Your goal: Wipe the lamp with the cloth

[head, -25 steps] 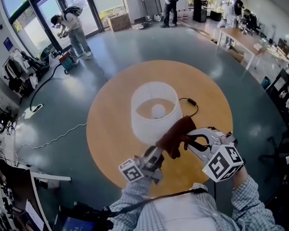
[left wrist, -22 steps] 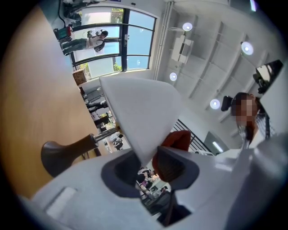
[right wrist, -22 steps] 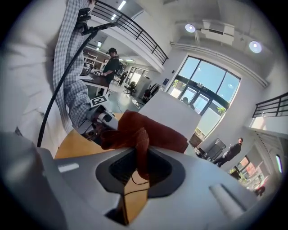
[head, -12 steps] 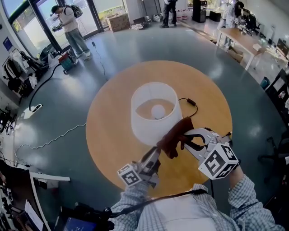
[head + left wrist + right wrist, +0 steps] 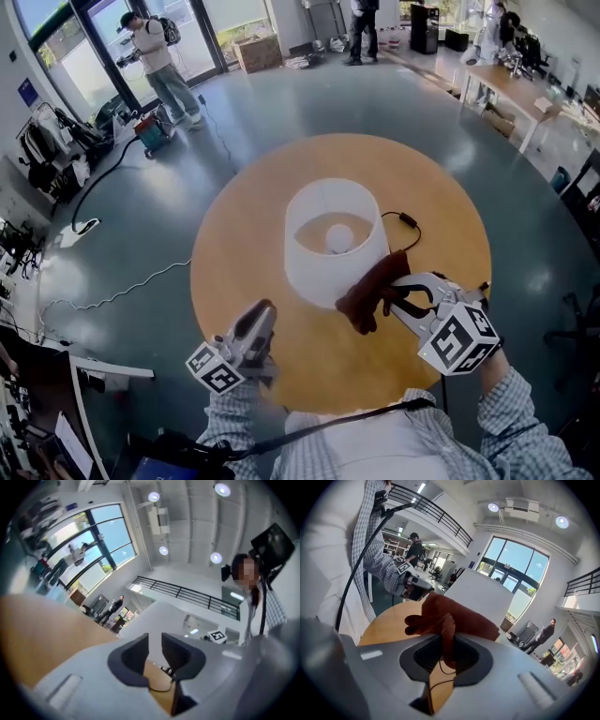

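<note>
Your desk [image 5: 234, 253] is a round, wood-coloured top standing on a dark, glossy floor [image 5: 309, 103]. The lamp [image 5: 328, 272] stands upright near its middle, and you look down into the open white shade, with the bulb showing inside. A thin black cord [image 5: 410, 223] lies on the wood just right of the shade, with a small block on it, looping back toward the lamp.

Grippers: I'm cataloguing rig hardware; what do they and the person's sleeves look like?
The left gripper and right gripper have pale grey bodies, dark pads and white cubes with black square markers. The sleeves are blue-and-white checked. Left jaws are closing on nothing.
</note>
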Tool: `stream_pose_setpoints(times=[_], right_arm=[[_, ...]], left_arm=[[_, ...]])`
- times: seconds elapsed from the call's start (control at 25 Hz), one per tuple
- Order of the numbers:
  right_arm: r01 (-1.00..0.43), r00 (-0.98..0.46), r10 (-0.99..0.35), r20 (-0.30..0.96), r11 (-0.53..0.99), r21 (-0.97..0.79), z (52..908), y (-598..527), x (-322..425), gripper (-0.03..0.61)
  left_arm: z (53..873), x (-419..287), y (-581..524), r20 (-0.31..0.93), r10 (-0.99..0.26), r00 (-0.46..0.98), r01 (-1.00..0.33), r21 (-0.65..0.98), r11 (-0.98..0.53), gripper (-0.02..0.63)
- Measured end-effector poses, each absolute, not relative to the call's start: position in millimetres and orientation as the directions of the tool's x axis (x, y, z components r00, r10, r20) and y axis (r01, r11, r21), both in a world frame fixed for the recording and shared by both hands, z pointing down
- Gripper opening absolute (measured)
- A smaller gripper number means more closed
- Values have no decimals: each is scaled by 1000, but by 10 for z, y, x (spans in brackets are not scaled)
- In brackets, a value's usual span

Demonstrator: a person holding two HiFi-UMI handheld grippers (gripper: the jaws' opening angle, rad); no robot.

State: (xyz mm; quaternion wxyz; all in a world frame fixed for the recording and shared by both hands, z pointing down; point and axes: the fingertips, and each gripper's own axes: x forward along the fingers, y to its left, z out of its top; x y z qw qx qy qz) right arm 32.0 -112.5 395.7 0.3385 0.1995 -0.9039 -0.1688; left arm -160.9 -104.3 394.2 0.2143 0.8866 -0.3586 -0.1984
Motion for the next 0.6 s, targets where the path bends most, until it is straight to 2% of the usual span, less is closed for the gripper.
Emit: stream_pose_setpoints(times=[0.12, 0.24, 0.44, 0.6], right_arm=[[-247, -693, -473, 545, 865, 436, 3981, -1117, 326, 54], [-252, -696, -473, 540, 865, 434, 3995, -1140, 336, 54], [-258, -699, -475, 535, 865, 430, 3991, -1181, 329, 54], [-266, -702, -476, 530, 865, 425, 4030, -1169, 350, 54]], left_arm=[[3505, -1473, -1099, -95, -621, 778, -575, 289, -765, 83], [3220, -1253, -1152, 104, -507, 855, -514, 46, -857, 107], [3123, -1070, -1300, 466, -391, 793, -270, -306, -913, 186], [2996, -720, -1332, 601, -316, 734, -72, -394, -916, 201]])
